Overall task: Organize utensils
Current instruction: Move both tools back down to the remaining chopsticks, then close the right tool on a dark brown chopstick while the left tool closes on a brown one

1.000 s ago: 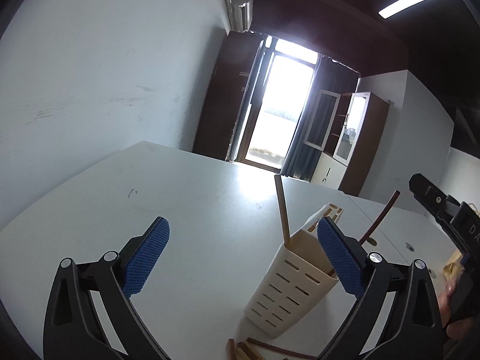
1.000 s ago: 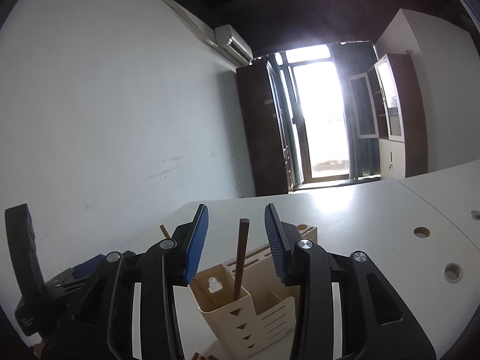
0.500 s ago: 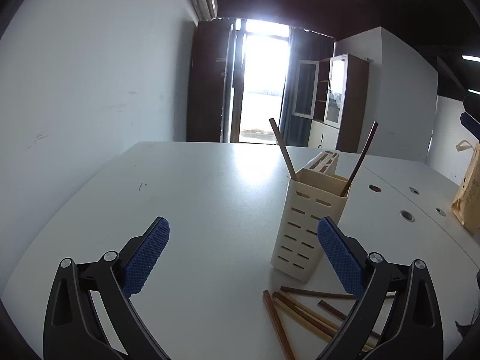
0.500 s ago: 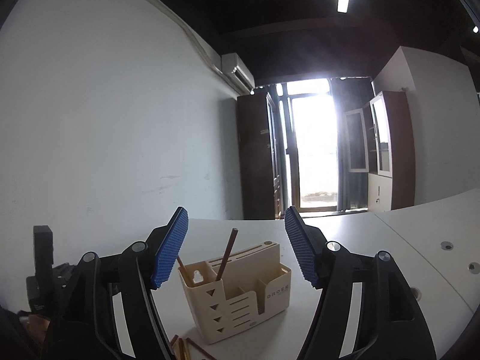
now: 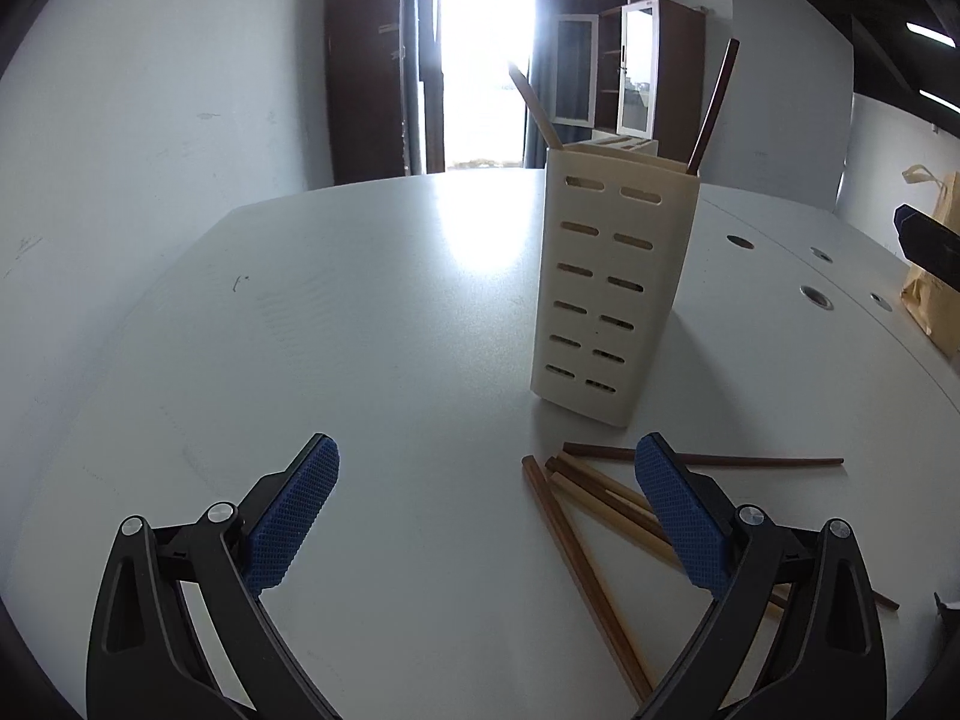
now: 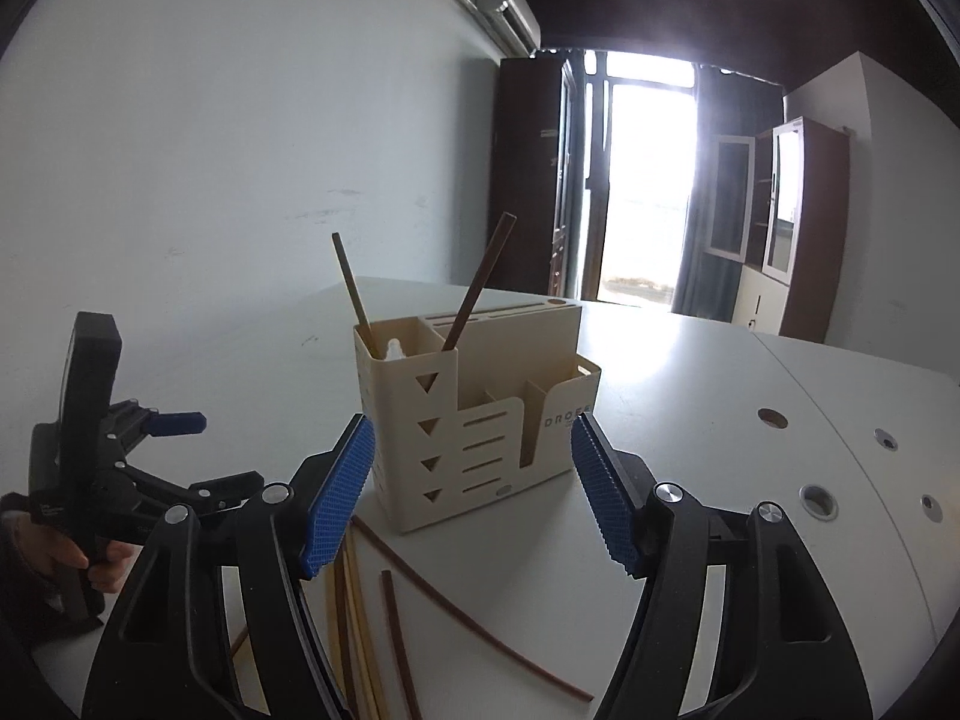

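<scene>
A cream slotted utensil holder (image 5: 606,300) (image 6: 480,420) stands on the white table (image 5: 360,330). A light chopstick (image 6: 354,294) and a dark chopstick (image 6: 480,288) lean in its tall compartment. Several loose chopsticks (image 5: 576,546) (image 6: 354,618) lie flat in front of the holder, with a thin dark one (image 5: 750,459) across them. My left gripper (image 5: 486,462) hovers open over the table, its right finger above the loose pile. My right gripper (image 6: 471,438) is open and empty, facing the holder from a short way off. In the right wrist view the left gripper (image 6: 204,450) shows at the left, held by a hand.
Round cable holes (image 5: 816,297) (image 6: 819,501) dot the table's right side. A brown paper bag (image 5: 936,276) sits at the far right. A white wall runs along the left; a bright doorway and cabinets stand behind the table.
My right gripper's jaws spread from around the dark chopstick, which now stands in the holder, and drew back. Both grippers sank toward the table; the left tilted down, bringing the loose chopsticks into view.
</scene>
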A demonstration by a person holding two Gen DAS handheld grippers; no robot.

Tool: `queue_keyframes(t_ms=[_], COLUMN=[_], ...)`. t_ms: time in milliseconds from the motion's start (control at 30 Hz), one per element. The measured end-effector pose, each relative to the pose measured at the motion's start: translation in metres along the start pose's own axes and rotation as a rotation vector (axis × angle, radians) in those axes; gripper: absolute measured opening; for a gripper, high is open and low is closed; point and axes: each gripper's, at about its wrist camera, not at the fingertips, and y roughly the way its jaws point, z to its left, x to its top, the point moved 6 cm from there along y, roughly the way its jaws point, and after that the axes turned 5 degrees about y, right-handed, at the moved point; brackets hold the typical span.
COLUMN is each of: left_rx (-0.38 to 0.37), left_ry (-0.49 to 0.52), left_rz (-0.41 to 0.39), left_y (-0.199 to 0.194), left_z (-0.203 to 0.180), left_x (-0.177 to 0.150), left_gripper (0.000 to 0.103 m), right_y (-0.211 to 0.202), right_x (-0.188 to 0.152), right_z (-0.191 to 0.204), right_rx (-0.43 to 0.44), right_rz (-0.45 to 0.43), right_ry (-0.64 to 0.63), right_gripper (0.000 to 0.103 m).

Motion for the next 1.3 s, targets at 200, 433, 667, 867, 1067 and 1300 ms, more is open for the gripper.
queue_keyframes(t_ms=[200, 433, 667, 867, 1067, 1300], left_rx=[-0.011, -0.07, -0.142, -0.106, -0.039, 0.018], left_ry=[0.034, -0.124, -0.227, -0.19, -0.162, -0.139], left_rz=[0.159, 0.259, 0.261, 0.267, 0.275, 0.28], left_y=[0.038, 0.074, 0.084, 0.087, 0.088, 0.083], left_z=[-0.006, 0.02, 0.034, 0.023, 0.024, 0.021], left_x=[-0.025, -0.034, -0.033, -0.033, -0.032, -0.036], left_gripper=[0.097, 0.097, 0.097, 0.097, 0.097, 0.097], right_y=[0.05, 0.082, 0.108, 0.128, 0.136, 0.142], right_x=[-0.049, -0.08, -0.079, -0.078, -0.091, -0.096], right_z=[-0.023, -0.037, -0.003, 0.023, 0.038, 0.051], right_rx=[-0.054, -0.149, -0.075, 0.033, 0.069, 0.078], right_rz=[0.169, 0.258, 0.316, 0.39, 0.429, 0.435], right_ry=[0.019, -0.002, -0.135, -0.163, -0.21, -0.236], right_gripper=[0.068, 0.068, 0.068, 0.068, 0.068, 0.067])
